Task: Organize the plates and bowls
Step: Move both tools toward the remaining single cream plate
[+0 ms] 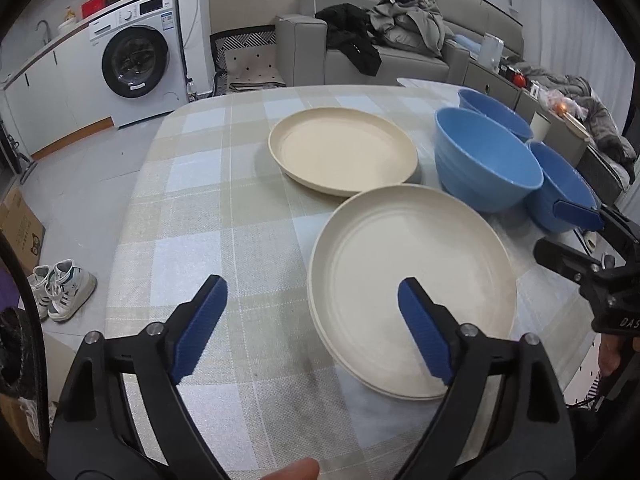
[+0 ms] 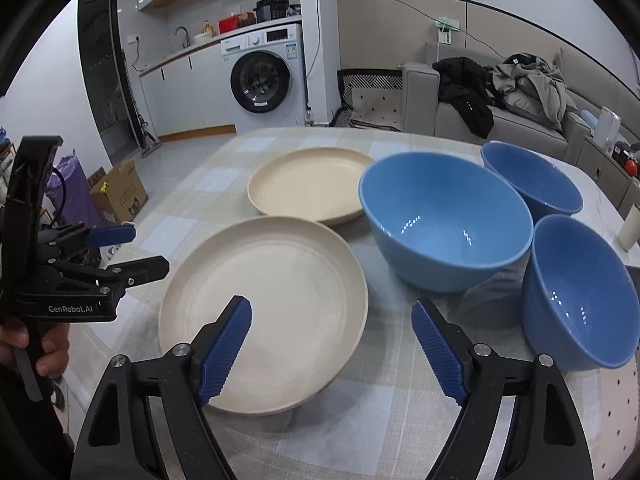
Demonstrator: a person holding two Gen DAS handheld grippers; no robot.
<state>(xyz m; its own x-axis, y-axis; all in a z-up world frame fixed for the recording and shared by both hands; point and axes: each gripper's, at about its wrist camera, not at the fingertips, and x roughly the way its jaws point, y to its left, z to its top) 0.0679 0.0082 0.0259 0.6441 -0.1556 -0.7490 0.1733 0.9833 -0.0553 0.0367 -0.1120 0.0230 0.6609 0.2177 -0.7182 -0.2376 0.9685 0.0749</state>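
Grippers both gape wide, empty: left gripper [image 1: 312, 328] above the near plate's [image 1: 412, 292] left rim, right gripper [image 2: 332, 344] above the table [image 2: 360, 420] between that plate and the nearest bowl [image 2: 576, 296]. Two cream plates, three blue bowls, all on the checked cloth. Only the left view shows sneakers [image 1: 60, 290]

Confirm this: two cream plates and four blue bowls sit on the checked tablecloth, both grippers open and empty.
Wrong on the bowls: the right wrist view shows three blue bowls, not four. The two cream plates, checked tablecloth and open, empty left gripper and right gripper stand.
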